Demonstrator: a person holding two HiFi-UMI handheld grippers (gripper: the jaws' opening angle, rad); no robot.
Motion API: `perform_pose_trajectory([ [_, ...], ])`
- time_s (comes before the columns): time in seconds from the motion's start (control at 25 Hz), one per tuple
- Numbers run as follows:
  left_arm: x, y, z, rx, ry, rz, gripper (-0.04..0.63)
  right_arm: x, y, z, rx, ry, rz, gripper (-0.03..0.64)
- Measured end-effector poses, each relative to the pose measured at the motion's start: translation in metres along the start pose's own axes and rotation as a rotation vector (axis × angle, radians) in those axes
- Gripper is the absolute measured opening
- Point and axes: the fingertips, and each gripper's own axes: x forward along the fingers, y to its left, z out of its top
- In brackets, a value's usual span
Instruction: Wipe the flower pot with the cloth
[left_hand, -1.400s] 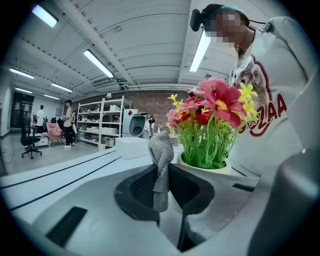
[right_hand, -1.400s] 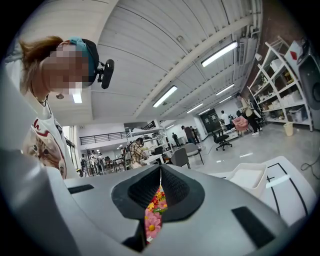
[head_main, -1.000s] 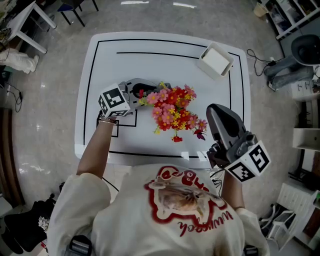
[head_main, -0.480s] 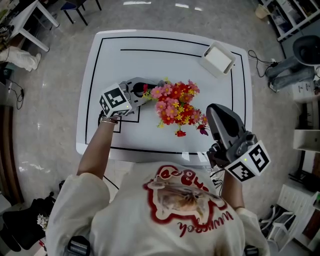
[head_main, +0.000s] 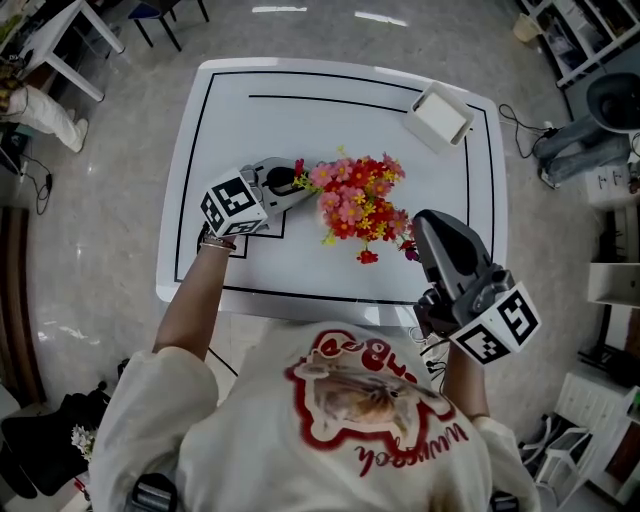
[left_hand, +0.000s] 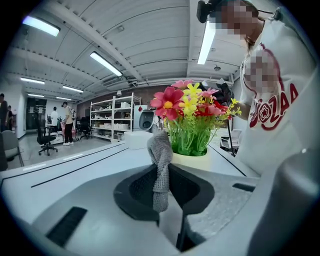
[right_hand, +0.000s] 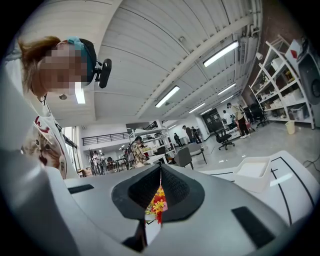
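The flower pot (left_hand: 190, 159) is cream-coloured and holds a bunch of red, pink and yellow flowers (head_main: 358, 200) that hides it from above. It stands in the middle of the white table (head_main: 240, 120). My left gripper (head_main: 298, 190) lies at the bunch's left side, shut on a grey knitted cloth (left_hand: 161, 150). The cloth sticks up between the jaws just in front of the pot. My right gripper (head_main: 422, 224) hovers level at the bunch's right edge. Its jaws are closed to a thin slit, through which some flowers (right_hand: 158, 202) show.
A white rectangular tray (head_main: 438, 117) sits at the table's far right corner. Black lines border the tabletop. Chairs, shelving and several people stand around the room beyond the table.
The flower bunch now sits closer to my right gripper's tip. My left gripper keeps the cloth at the pot's left side.
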Motion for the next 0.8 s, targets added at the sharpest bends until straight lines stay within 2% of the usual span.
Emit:
perform_pose_trajectory([
  [0.52, -0.007, -0.006, -0.009, -0.036, 0.032, 0.049, 0.061, -0.005, 0.013, -0.006, -0.001, -0.009, -0.006, 0.005],
  [0.8, -0.013, -0.016, -0.011, -0.048, 0.026, 0.048, 0.061, -0.006, 0.022, -0.009, 0.002, -0.018, -0.004, 0.005],
])
